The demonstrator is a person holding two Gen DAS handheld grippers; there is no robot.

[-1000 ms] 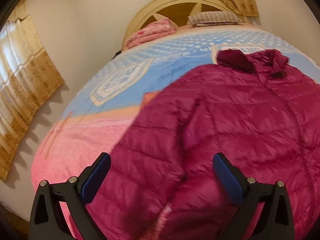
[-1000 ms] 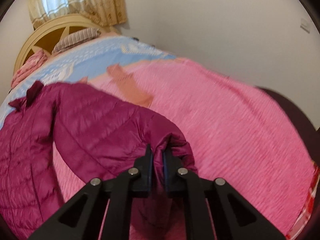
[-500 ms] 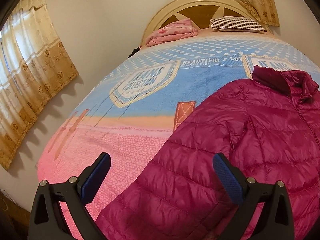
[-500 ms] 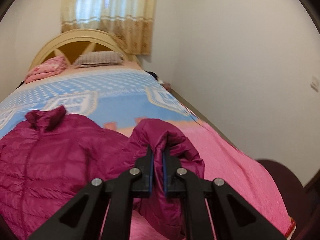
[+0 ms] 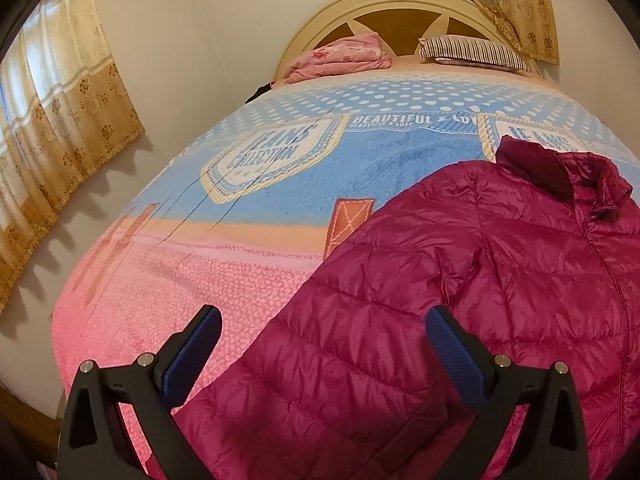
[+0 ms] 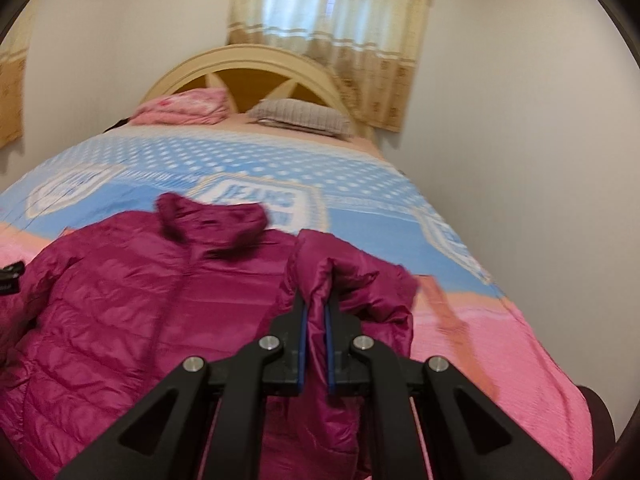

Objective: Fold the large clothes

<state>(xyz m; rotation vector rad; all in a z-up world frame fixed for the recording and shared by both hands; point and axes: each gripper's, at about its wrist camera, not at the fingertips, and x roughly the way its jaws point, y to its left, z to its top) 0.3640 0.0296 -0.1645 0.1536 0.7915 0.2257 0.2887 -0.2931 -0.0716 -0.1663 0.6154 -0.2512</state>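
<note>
Looking along the left gripper (image 5: 322, 344), its blue-padded fingers (image 5: 192, 354) stand spread wide with nothing between them, hovering above the near sleeve of the magenta quilted puffer jacket (image 5: 480, 280), which lies front-up on the pink and blue printed bedspread (image 5: 248, 216), collar toward the cream arched headboard (image 5: 400, 0). From the right wrist, the right gripper (image 6: 314, 312) is clamped on the jacket's other sleeve (image 6: 352, 280), lifted and bunched beside the jacket's body.
</note>
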